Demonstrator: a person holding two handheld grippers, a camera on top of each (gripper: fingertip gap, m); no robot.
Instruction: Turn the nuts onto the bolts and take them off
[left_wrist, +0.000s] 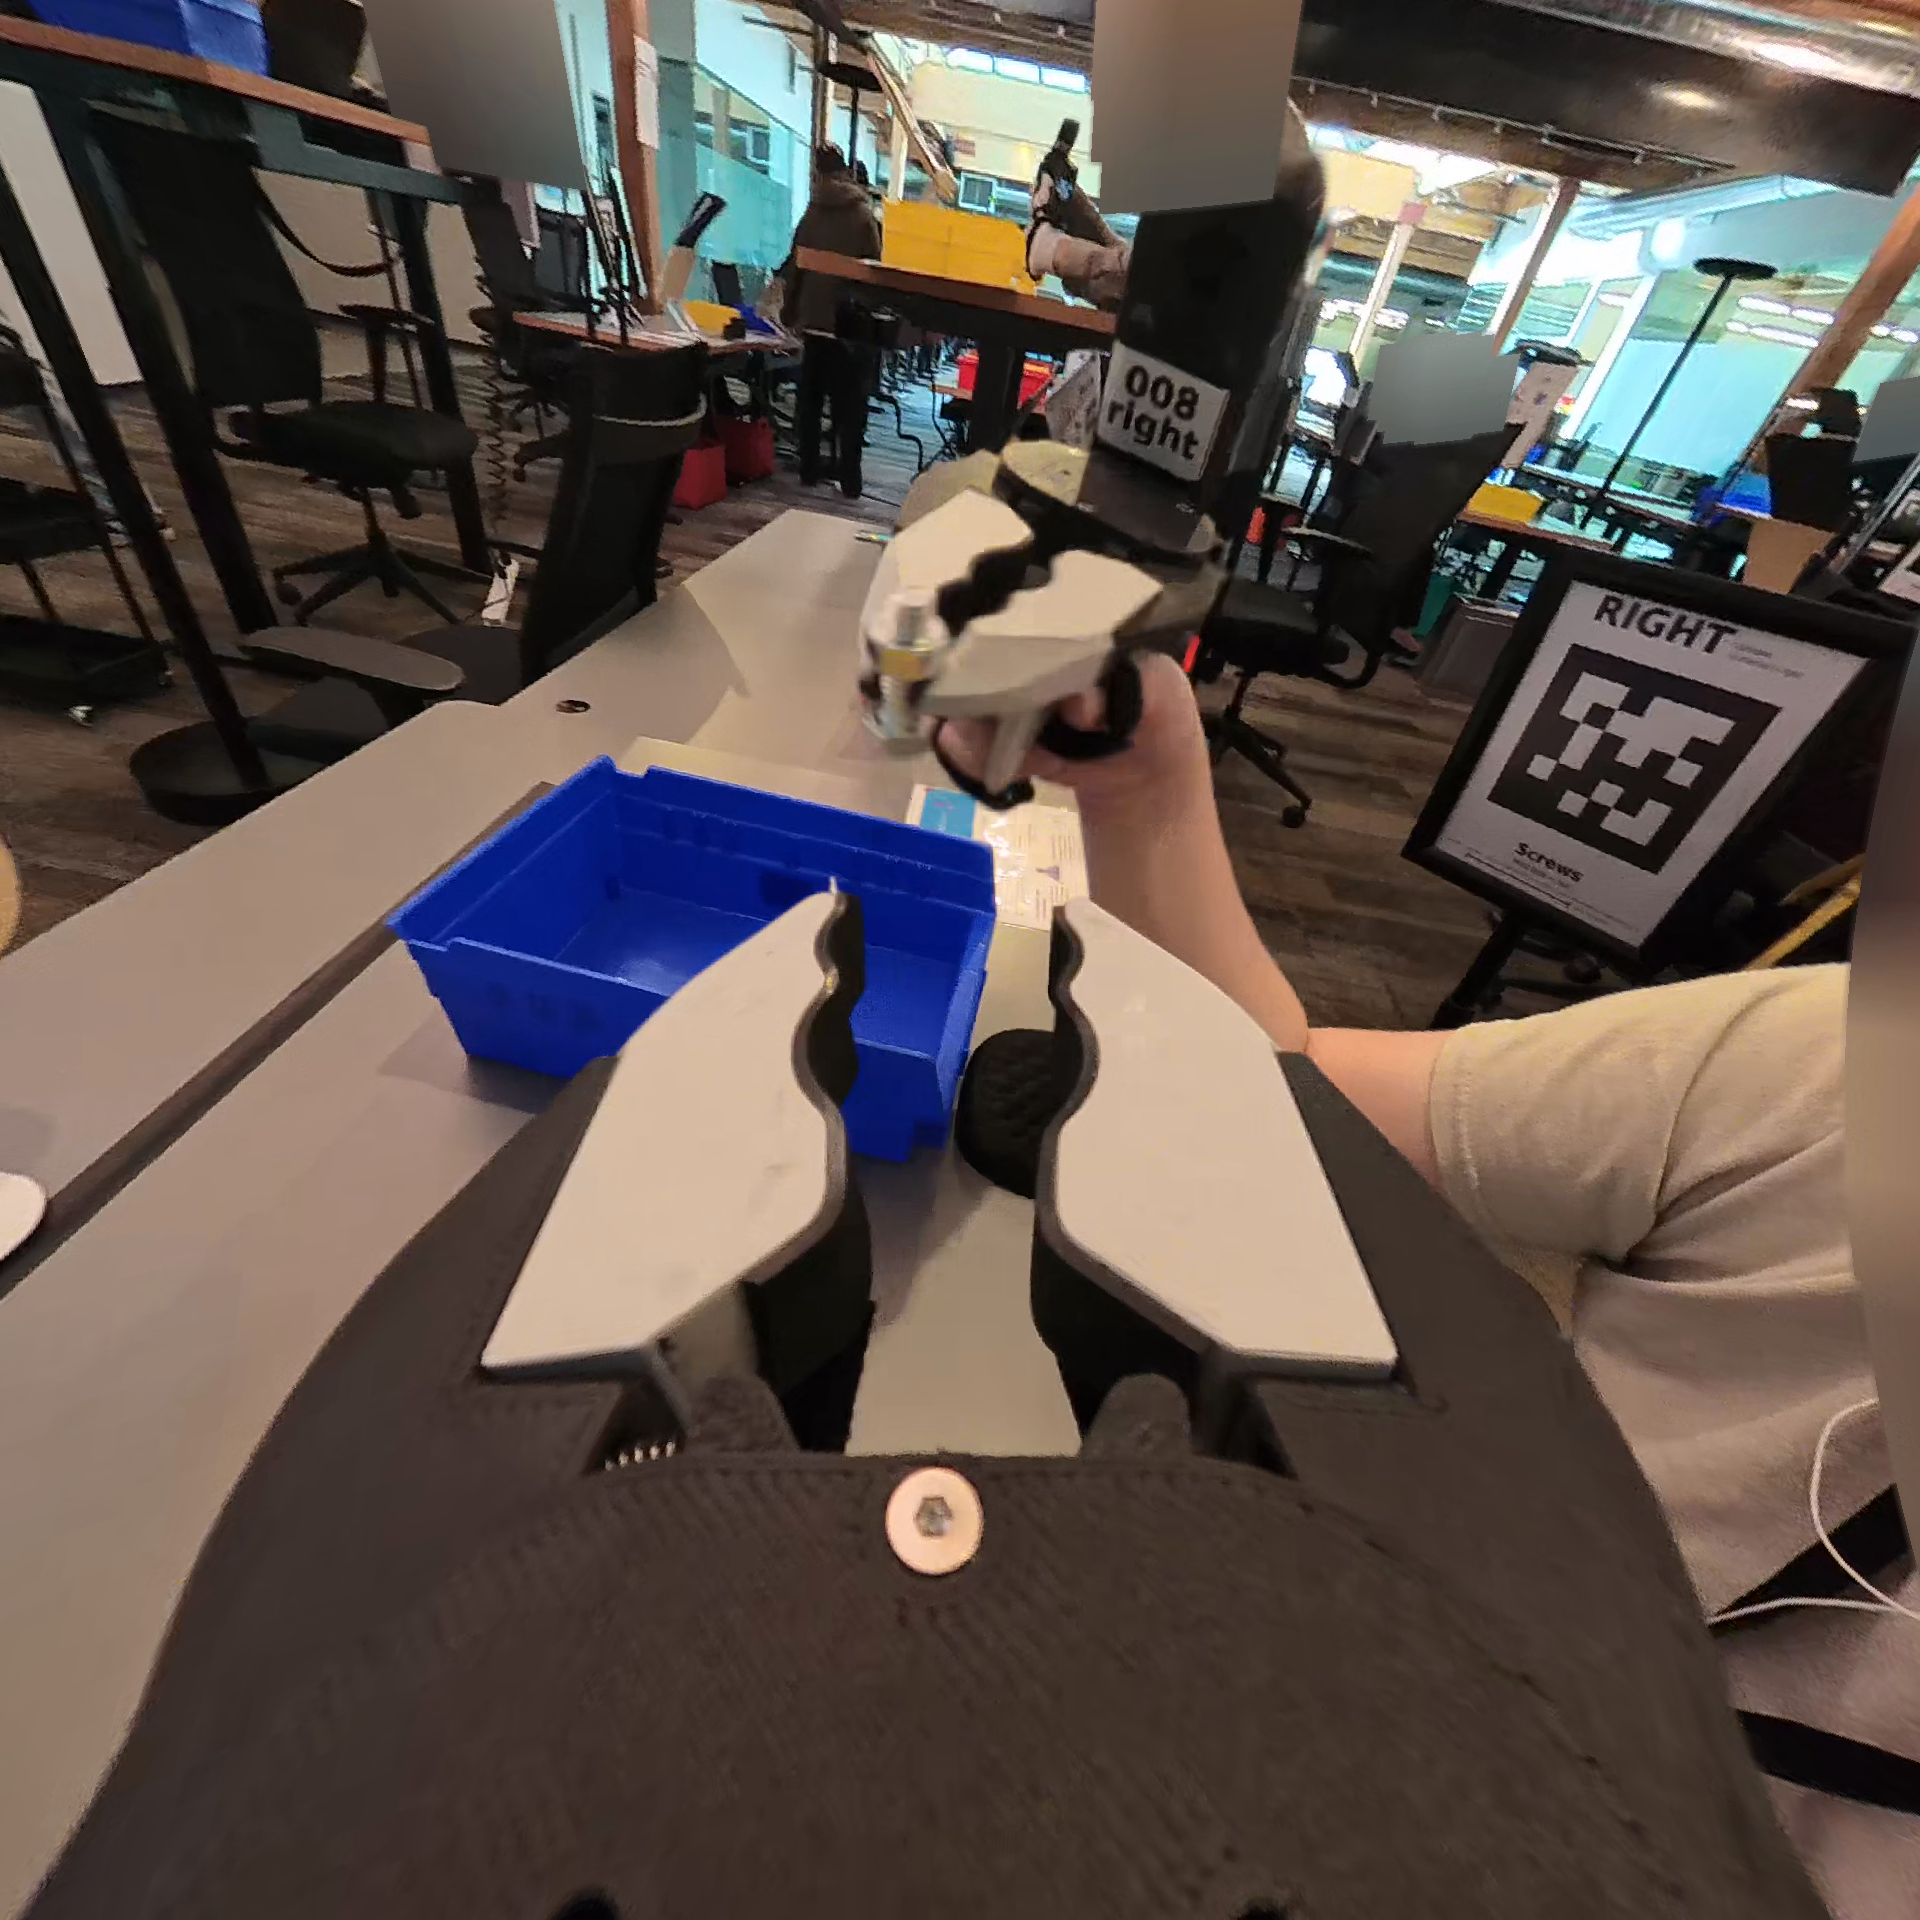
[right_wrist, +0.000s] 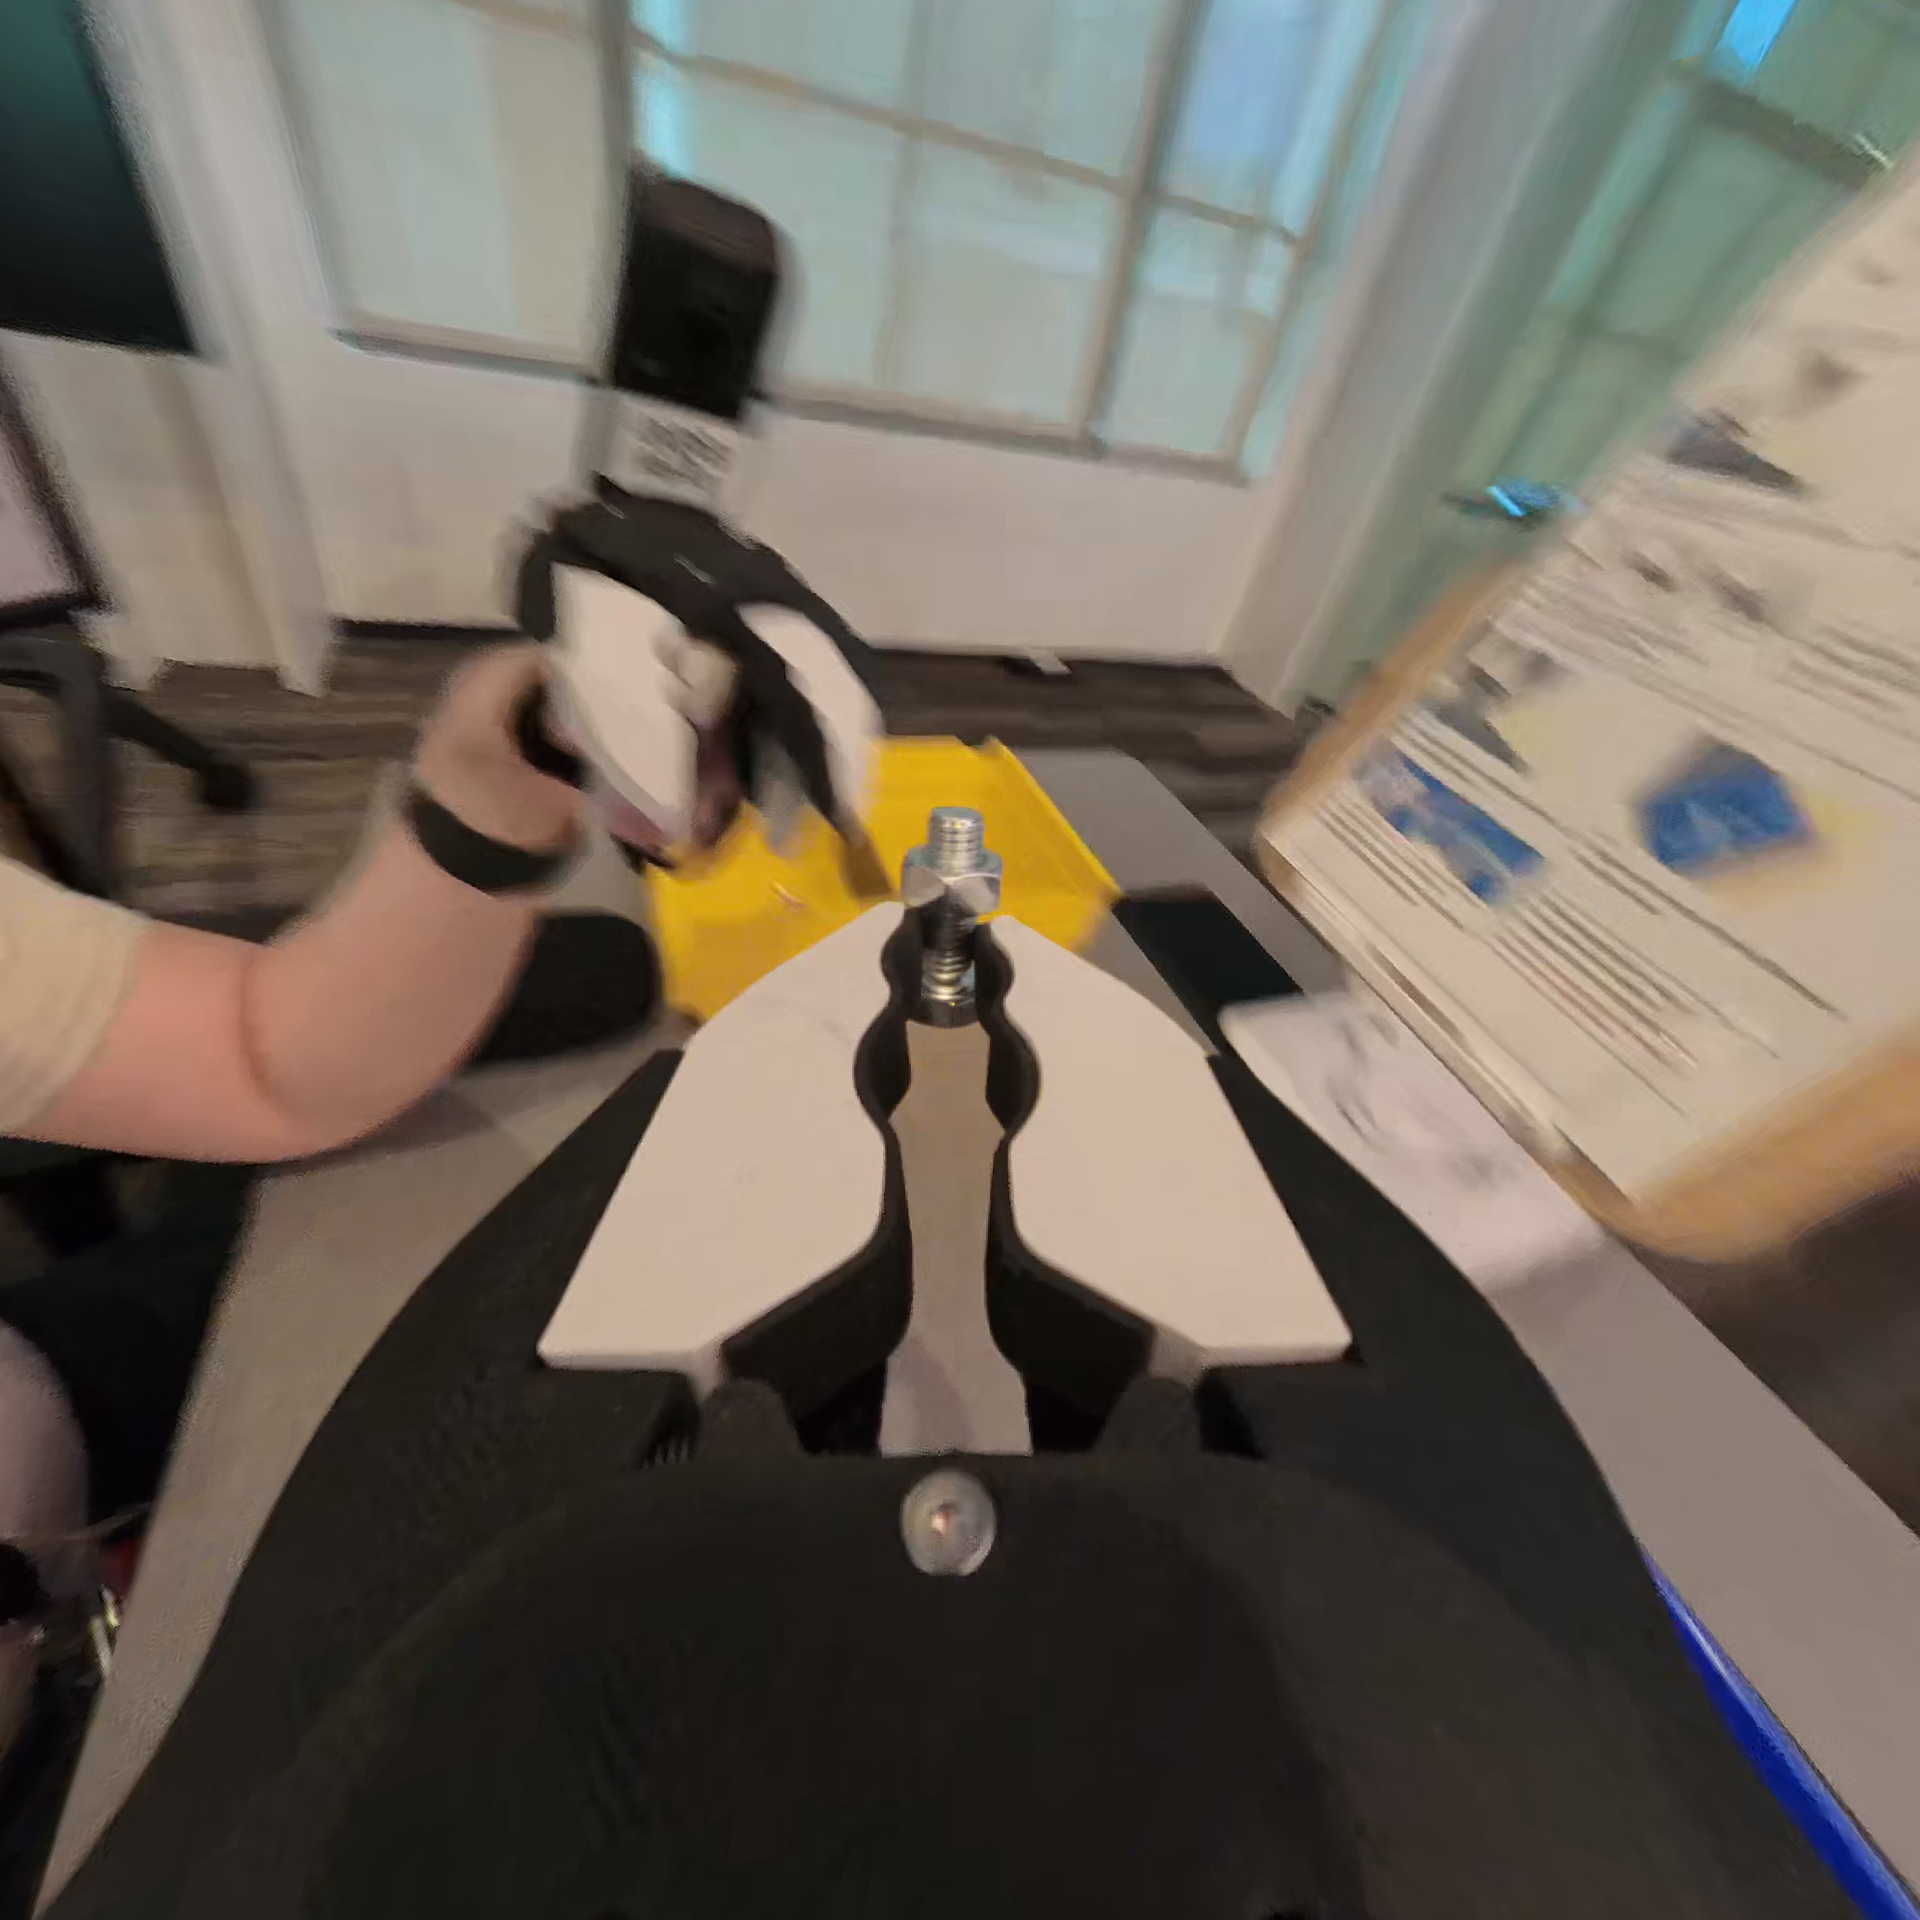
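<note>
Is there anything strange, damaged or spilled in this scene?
Nothing stands out. The right gripper holds a bolt upright with its nut on; the left gripper is open over the blue bin.

The bin (left_wrist: 665, 935) sits on the desk (left_wrist: 260, 1195), with a paper sheet (left_wrist: 1029, 847) just behind it. The right claw (left_wrist: 920, 665), raised above them, holds a bolt (right_wrist: 948, 935) carrying a nut (right_wrist: 951, 875).

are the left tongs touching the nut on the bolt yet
Apart. The left wrist view shows the open left tongs empty above the blue plastic bin, while the silver hex nut sits on the threaded steel bolt, held farther off.
</note>
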